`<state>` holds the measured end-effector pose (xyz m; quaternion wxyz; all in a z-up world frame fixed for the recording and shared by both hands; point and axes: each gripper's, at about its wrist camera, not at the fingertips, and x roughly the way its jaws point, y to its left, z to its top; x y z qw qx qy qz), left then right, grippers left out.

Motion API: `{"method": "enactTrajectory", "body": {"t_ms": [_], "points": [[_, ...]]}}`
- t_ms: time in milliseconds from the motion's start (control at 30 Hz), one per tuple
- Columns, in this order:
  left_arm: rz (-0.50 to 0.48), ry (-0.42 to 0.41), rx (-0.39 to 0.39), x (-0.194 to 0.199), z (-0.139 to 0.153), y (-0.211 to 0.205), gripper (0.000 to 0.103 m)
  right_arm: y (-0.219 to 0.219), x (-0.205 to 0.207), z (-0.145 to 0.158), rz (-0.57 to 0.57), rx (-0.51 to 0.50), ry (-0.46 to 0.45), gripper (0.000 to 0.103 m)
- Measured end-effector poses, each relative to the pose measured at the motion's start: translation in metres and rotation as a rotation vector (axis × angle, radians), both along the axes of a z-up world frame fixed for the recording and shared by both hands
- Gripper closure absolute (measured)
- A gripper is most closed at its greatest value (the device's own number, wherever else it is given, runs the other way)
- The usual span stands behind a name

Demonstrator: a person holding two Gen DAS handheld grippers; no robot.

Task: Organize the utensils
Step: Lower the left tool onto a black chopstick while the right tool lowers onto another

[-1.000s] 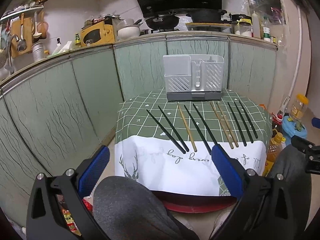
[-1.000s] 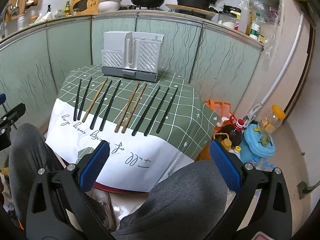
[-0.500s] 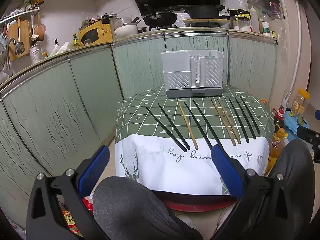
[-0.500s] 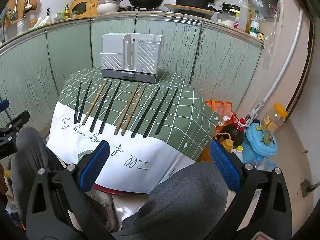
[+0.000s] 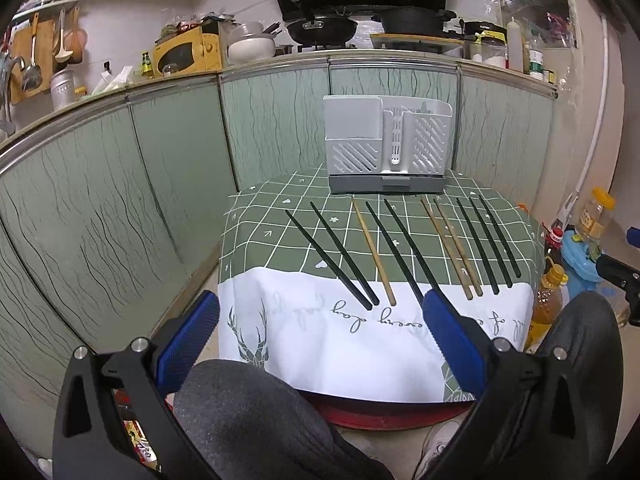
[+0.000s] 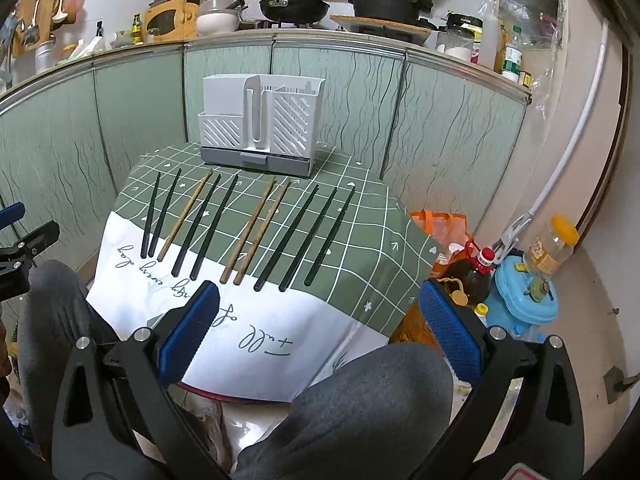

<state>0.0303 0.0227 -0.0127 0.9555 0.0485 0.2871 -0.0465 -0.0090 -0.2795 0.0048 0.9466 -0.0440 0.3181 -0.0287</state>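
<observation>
Chopsticks (image 5: 400, 248) unmoved — view slightly nearer

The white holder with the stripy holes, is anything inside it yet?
The white holder looks empty from here: through its slots and over its rim no utensils poke out. Its solid left pocket hides its own bottom. All ten chopsticks lie on the tablecloth in front.

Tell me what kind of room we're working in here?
Most likely a home kitchen: a wok on the stove, a yellow microwave on the counter, and ladles hanging on the wall. Chopsticks and a utensil holder sit on a small table.
</observation>
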Motion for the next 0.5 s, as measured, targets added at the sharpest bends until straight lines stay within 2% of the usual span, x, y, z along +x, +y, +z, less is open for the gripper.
{"method": "enactTrajectory", "body": {"t_ms": [100,500], "points": [[-0.004,0.01,-0.012,0.006,-0.002,0.002,0.004,-0.002,0.005,-0.001,-0.001,-0.01,-0.006,0.007],[0.0,-0.003,-0.002,0.035,-0.009,0.002,0.004,-0.024,0.038,-0.013,0.006,0.074,-0.003,0.007]]}}
